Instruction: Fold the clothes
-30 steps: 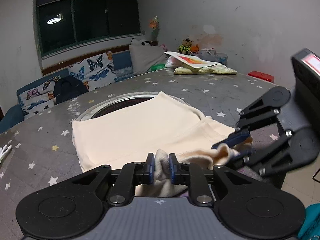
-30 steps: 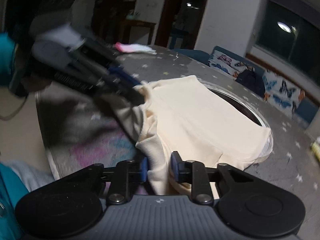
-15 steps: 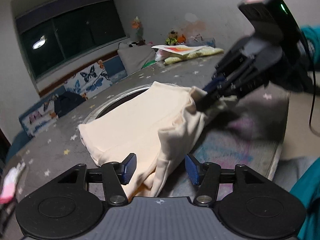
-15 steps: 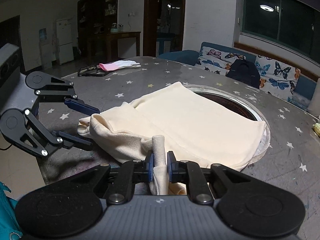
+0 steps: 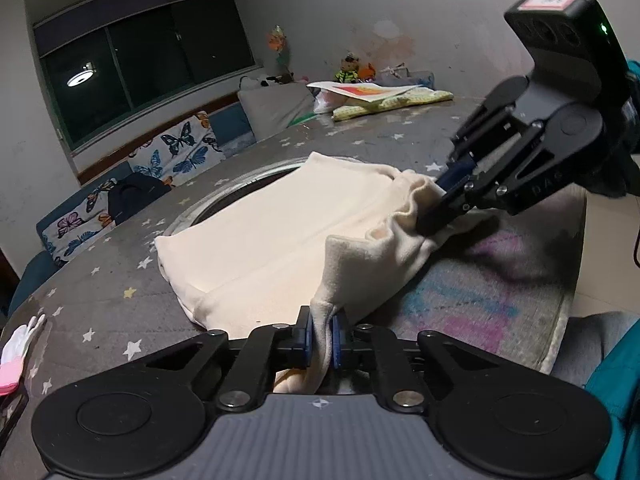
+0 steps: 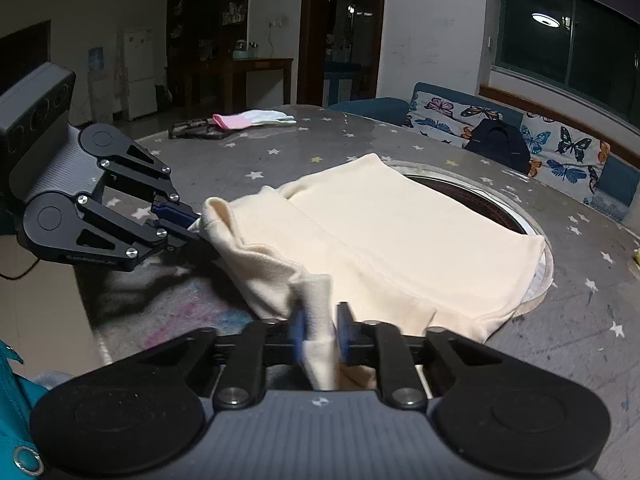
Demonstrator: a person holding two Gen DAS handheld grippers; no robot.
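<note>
Two grippers clamped on one cream garment [image 5: 288, 236], near edge.
Left gripper [image 5: 321, 336] has just closed on cloth; right gripper [image 6: 320, 330] pinches bunched cloth. I judge uneven pulling could skew my fold, or thin cloth slip out.

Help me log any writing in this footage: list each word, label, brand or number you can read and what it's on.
No text here reads with certainty.
Right gripper, side of its arm: raised letters, perhaps "DAS", too faint to confirm.
Right gripper, red-and-white sticker on top: print too small.
Left gripper, lower arm: embossed brand line, too small and blurred.
Paper at the table's far end: coloured picture, no legible words.
</note>
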